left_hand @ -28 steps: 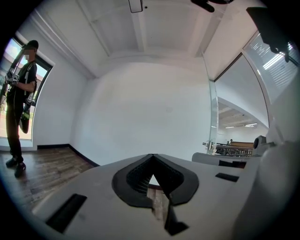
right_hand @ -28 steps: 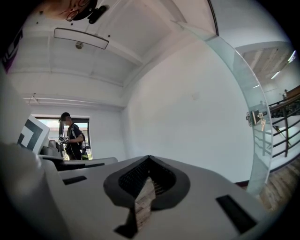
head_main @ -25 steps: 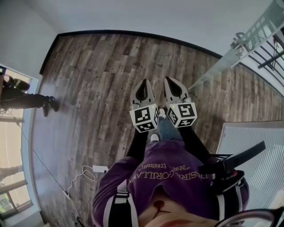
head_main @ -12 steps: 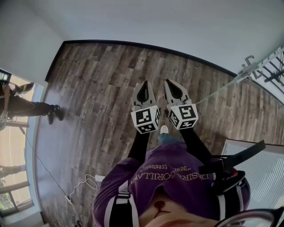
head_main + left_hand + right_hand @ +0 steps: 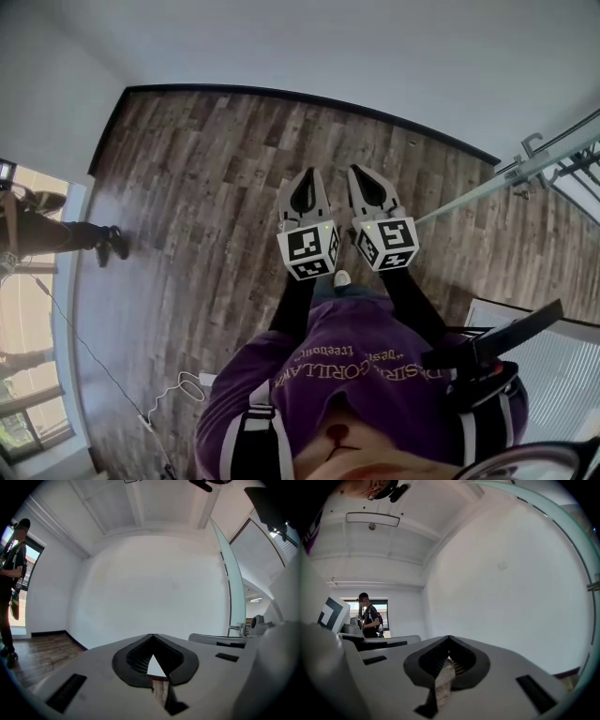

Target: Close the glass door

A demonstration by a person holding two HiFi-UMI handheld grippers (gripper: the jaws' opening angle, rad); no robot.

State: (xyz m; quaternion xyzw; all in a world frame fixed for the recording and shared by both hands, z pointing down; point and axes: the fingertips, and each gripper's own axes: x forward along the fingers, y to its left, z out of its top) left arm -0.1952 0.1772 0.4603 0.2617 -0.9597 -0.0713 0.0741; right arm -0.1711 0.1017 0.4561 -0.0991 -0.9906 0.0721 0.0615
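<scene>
Above brown wood-plank floor (image 5: pixel 206 197), left tongs (image 5: pixel 305 173) and right tongs (image 5: pixel 361 171) are closed, empty (side by side); the clear glass door (image 5: pixel 497 185) probably wants a flat, steady push.

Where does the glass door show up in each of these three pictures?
Head view: glass door, a thin pale strip slanting up at the right.
Left gripper view: glass door, a tall greenish band at the right.
Right gripper view: glass door, a curved band across the top right.
Shared landmark: the bystander by the window.
</scene>
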